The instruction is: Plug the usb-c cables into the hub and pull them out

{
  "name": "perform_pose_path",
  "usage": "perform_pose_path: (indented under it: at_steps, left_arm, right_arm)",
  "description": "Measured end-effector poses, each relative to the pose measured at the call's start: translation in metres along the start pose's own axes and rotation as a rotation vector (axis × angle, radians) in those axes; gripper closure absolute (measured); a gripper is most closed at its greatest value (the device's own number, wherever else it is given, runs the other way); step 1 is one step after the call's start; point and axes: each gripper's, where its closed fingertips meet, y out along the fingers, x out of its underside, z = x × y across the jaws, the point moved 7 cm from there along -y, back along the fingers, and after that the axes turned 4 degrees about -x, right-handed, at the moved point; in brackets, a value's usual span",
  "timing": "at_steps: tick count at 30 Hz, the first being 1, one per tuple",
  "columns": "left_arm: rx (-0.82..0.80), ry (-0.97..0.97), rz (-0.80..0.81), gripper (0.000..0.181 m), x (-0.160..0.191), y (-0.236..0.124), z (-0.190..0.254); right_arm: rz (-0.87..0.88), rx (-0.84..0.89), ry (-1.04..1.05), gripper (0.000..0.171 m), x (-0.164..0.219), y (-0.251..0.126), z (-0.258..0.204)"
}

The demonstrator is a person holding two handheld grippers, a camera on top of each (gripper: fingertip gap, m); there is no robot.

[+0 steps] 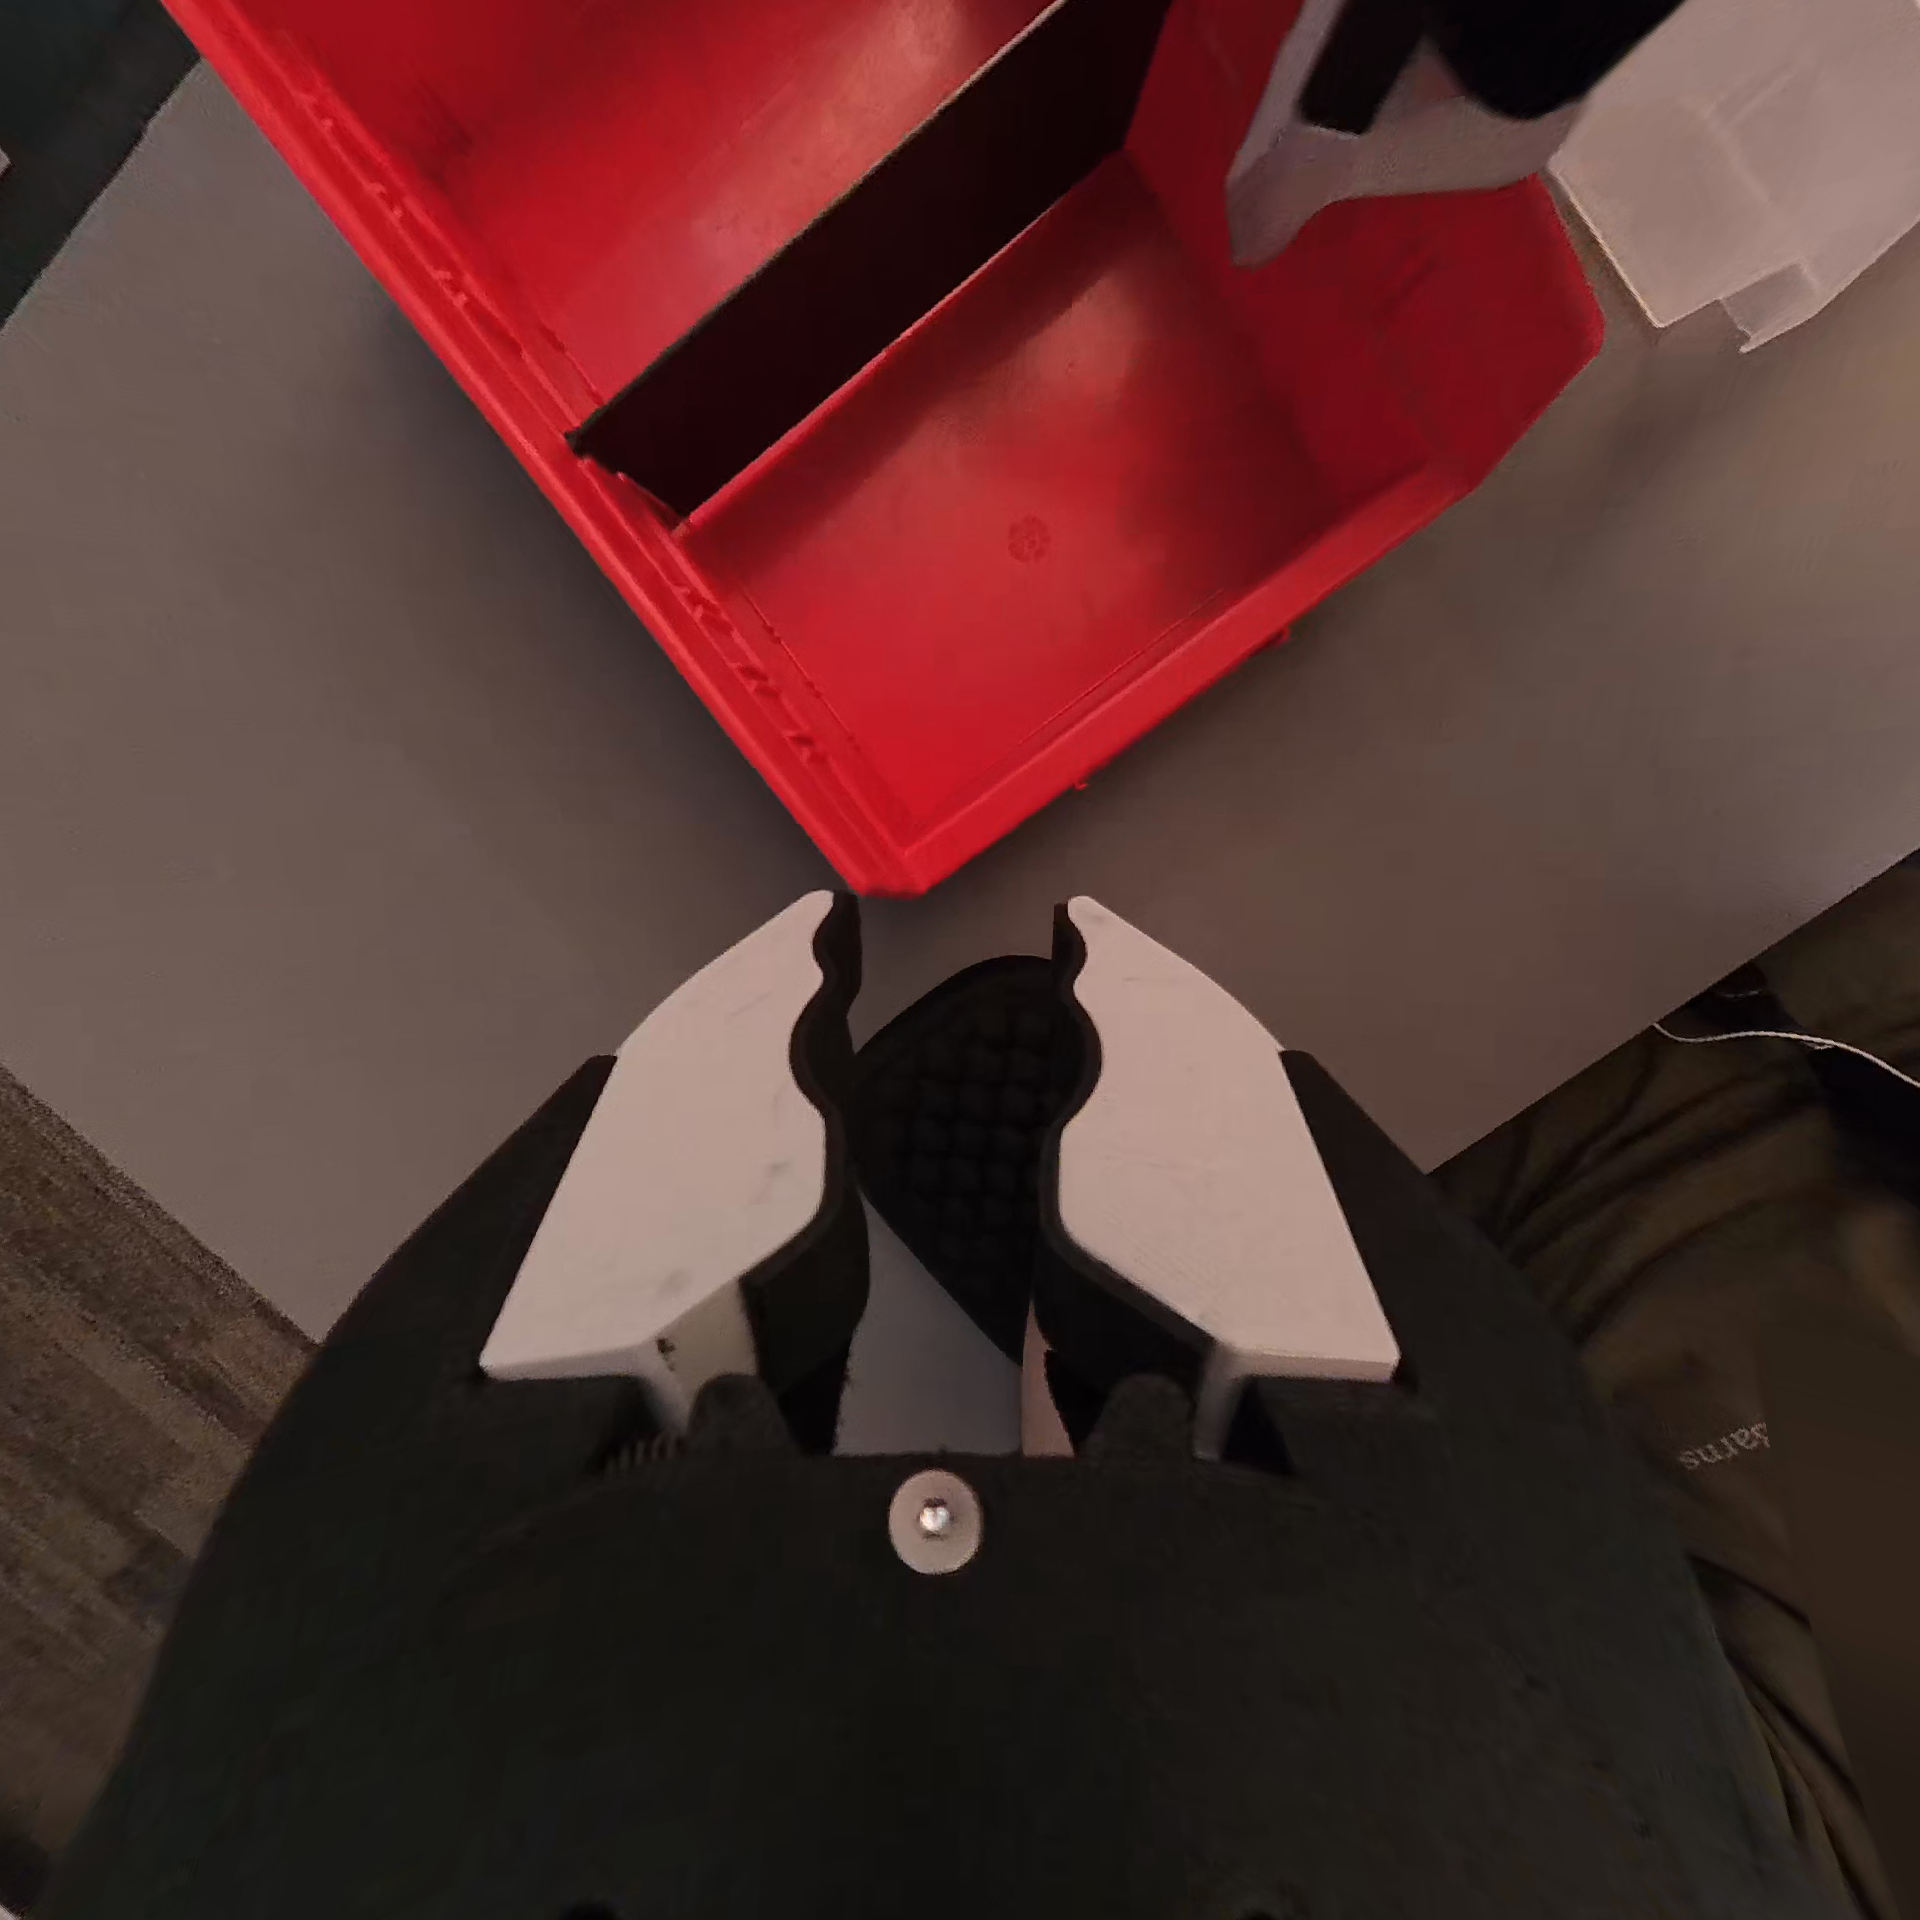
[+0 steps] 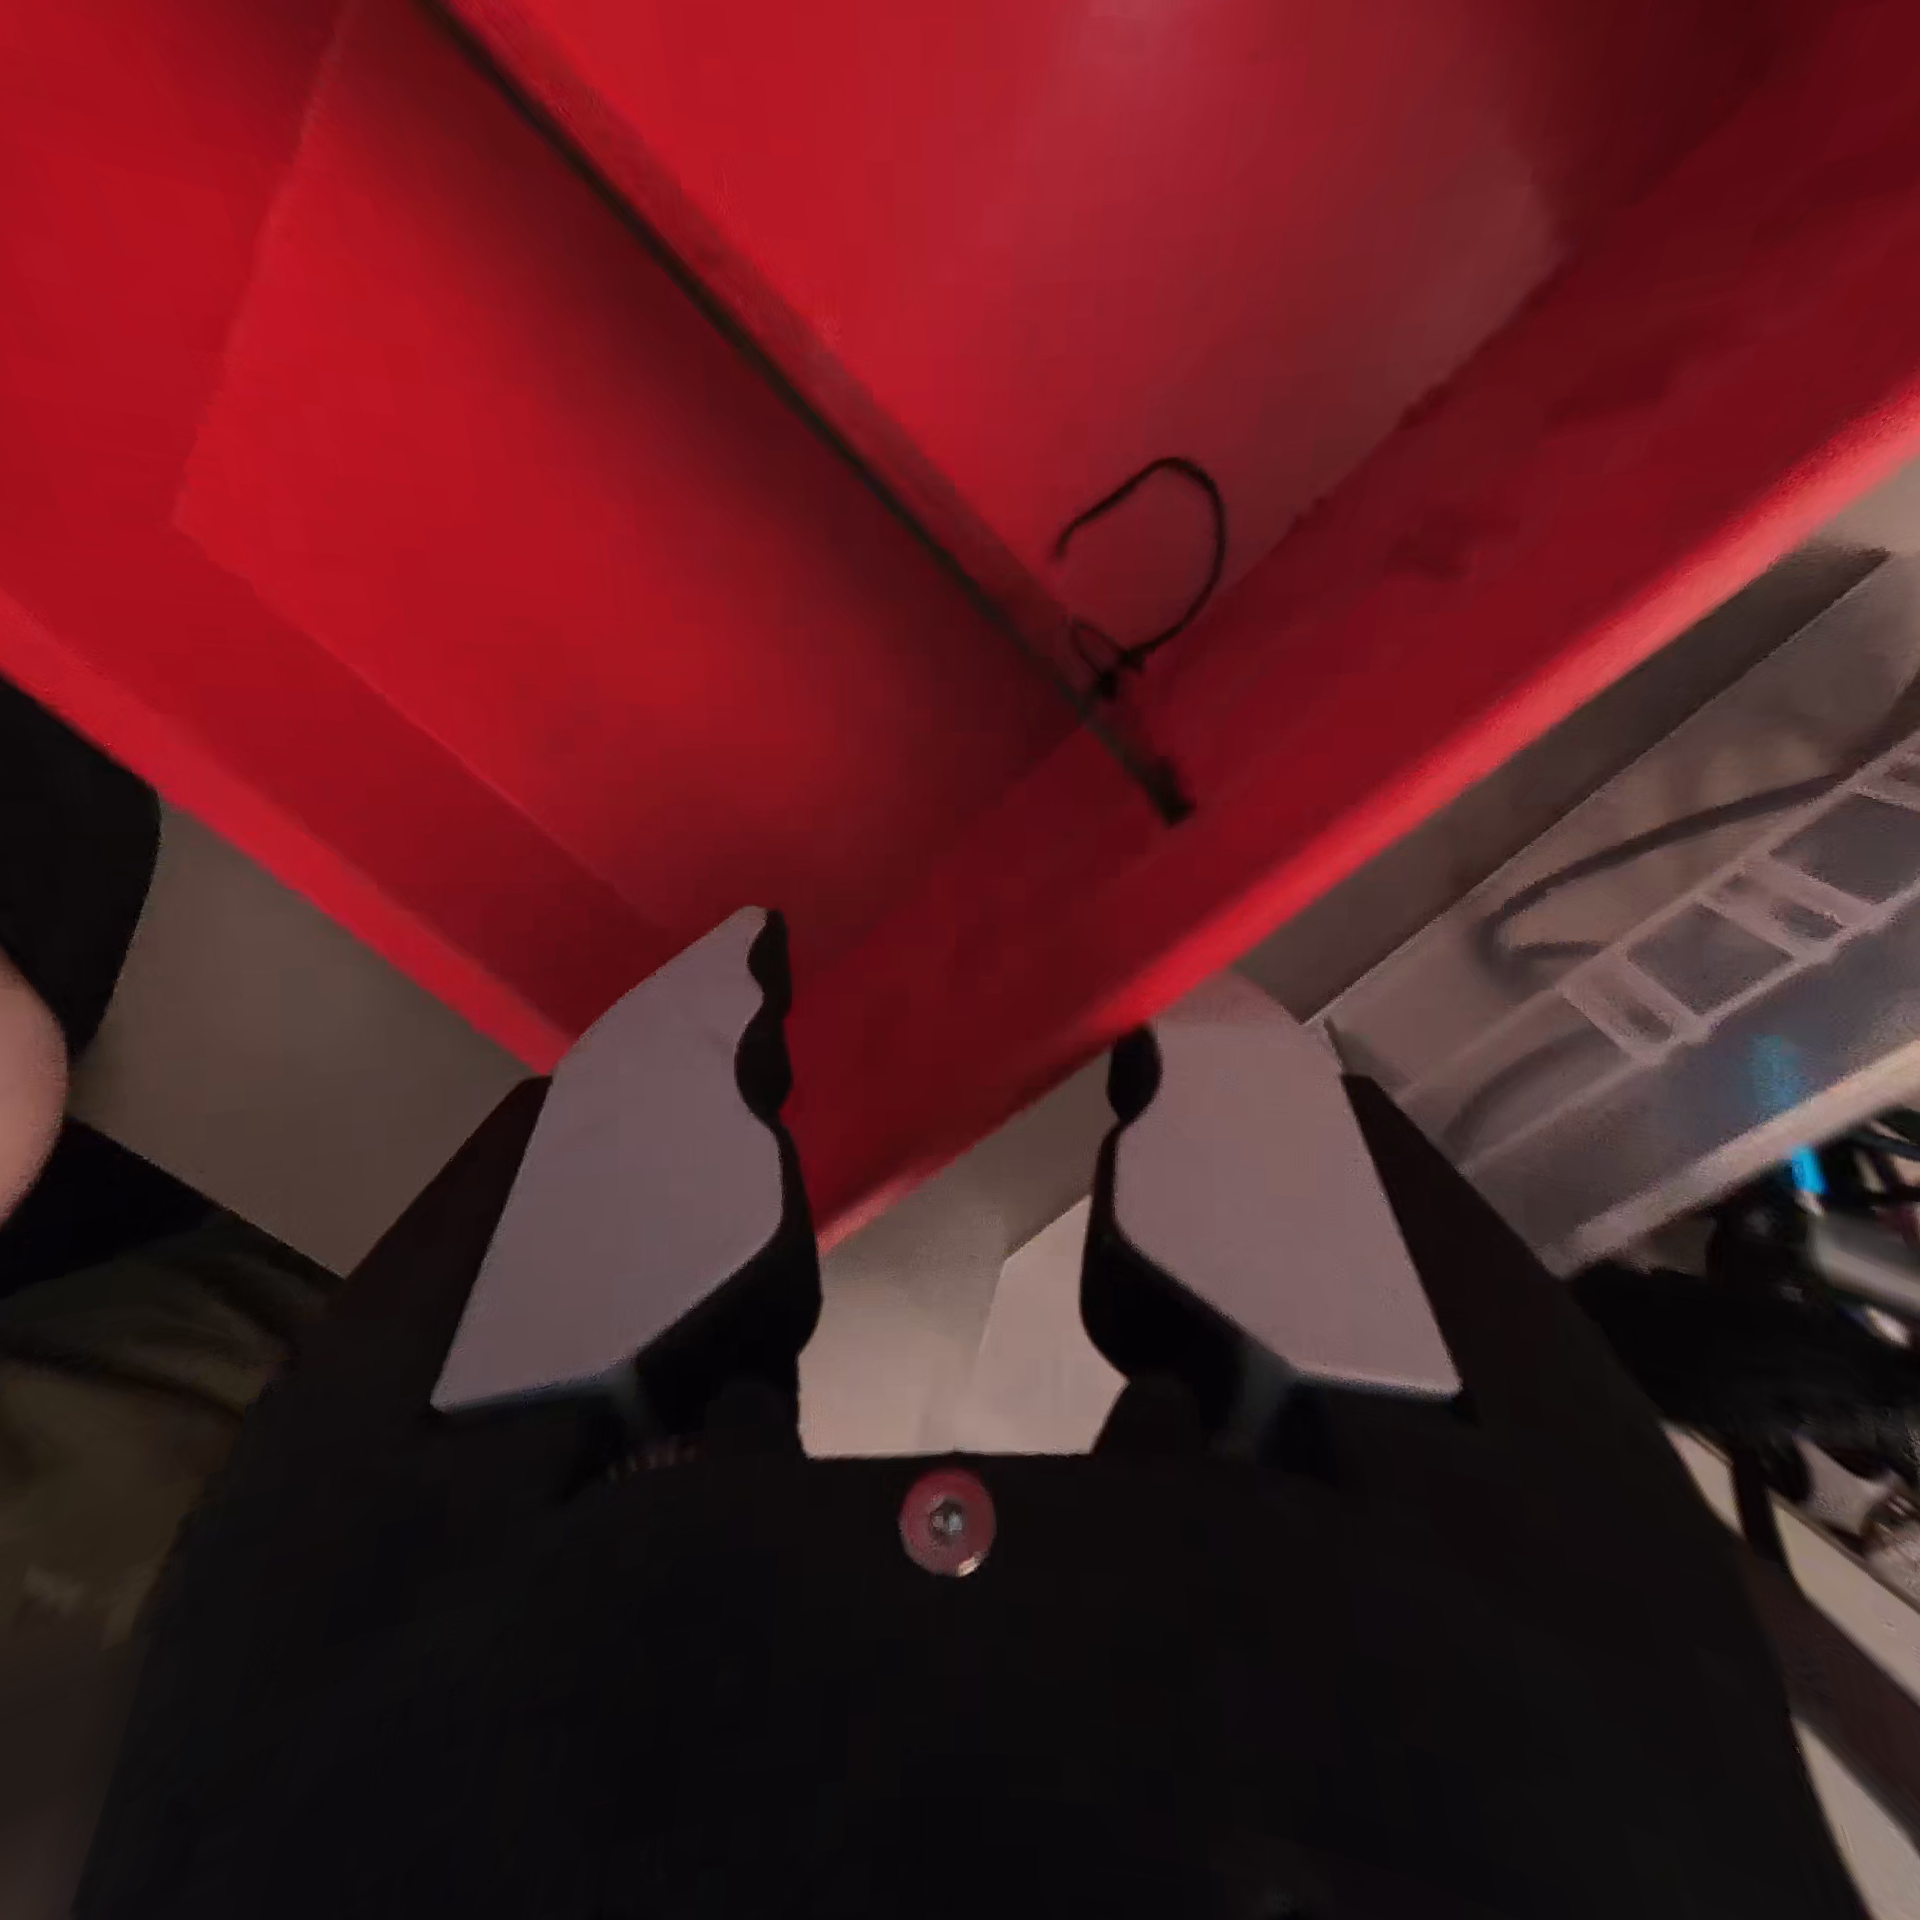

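Observation:
A red bin (image 1: 1039, 582) with a black divider (image 1: 831, 312) stands on the grey table (image 1: 312, 675); both its compartments look bare in the left wrist view. My left gripper (image 1: 956, 914) is just short of the bin's near corner, its pads closed against a black mesh-textured object (image 1: 966, 1101). My right gripper (image 2: 951, 977) is open and empty, right above the red bin (image 2: 623, 468), and the view is blurred. A thin black looped wire (image 2: 1195, 530) lies by the divider (image 2: 831, 436). The right gripper's white finger (image 1: 1278, 187) shows over the bin's far end. I cannot make out a hub.
A clear plastic box (image 1: 1745, 187) stands to the right of the bin; in the right wrist view it (image 2: 1662, 935) has small compartments, with dark cables (image 2: 1818, 1247) nearby. A person's olive jacket (image 1: 1662, 1351) is at the table edge. Carpet (image 1: 104, 1351) lies below.

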Motion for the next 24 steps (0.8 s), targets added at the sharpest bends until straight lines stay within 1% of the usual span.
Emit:
perform_pose_path:
  at_steps: [2,3,6,7,9,11,12,14,16,19,21,22,24]
  left_arm:
    - [0.002,0.001,0.005,0.147,0.002,-0.001,0.0]
    - [0.003,0.001,0.011,0.147,0.003,-0.002,0.0]
    - [0.007,0.0,0.045,0.149,0.006,-0.007,-0.002]
    - [0.005,-0.003,0.058,0.15,0.006,-0.009,-0.003]
    - [0.002,-0.017,0.095,0.155,0.005,-0.013,-0.006]
    - [0.004,-0.043,0.135,0.156,0.006,-0.018,-0.01]
    - [-0.001,-0.054,0.152,0.156,0.006,-0.021,-0.012]
    - [-0.008,-0.069,0.186,0.156,0.008,-0.025,-0.014]
    - [-0.02,-0.081,0.228,0.156,0.008,-0.032,-0.017]
    - [-0.052,-0.115,0.346,0.159,0.009,-0.049,-0.02]
    - [-0.124,-0.18,0.456,0.159,0.017,-0.069,-0.024]
    - [-0.157,-0.215,0.538,0.158,0.023,-0.082,-0.026]
    - [-0.193,-0.296,0.753,0.156,0.036,-0.113,-0.027]
  right_arm:
    - [-0.02,-0.012,0.06,0.11,-0.004,0.01,0.004]
    - [-0.015,0.006,0.081,0.113,-0.006,0.013,0.008]
    - [0.023,0.021,0.11,0.131,-0.014,0.013,0.015]
    - [0.014,0.032,0.127,0.133,-0.014,0.015,0.017]
    - [-0.036,0.059,0.148,0.131,-0.013,0.022,0.021]
    - [-0.044,0.066,0.165,0.133,-0.013,0.027,0.021]
    - [-0.031,0.047,0.183,0.14,-0.015,0.027,0.023]
    - [-0.012,-0.03,0.244,0.16,-0.02,0.026,0.025]
    - [-0.021,-0.046,0.253,0.163,-0.024,0.027,0.027]
    - [-0.029,-0.023,0.201,0.164,-0.033,0.023,0.017]
    - [-0.047,0.0,0.146,0.166,-0.041,0.016,0.003]
    - [-0.057,0.002,0.12,0.166,-0.046,0.01,-0.005]
    - [-0.07,-0.012,0.072,0.166,-0.056,-0.008,-0.024]
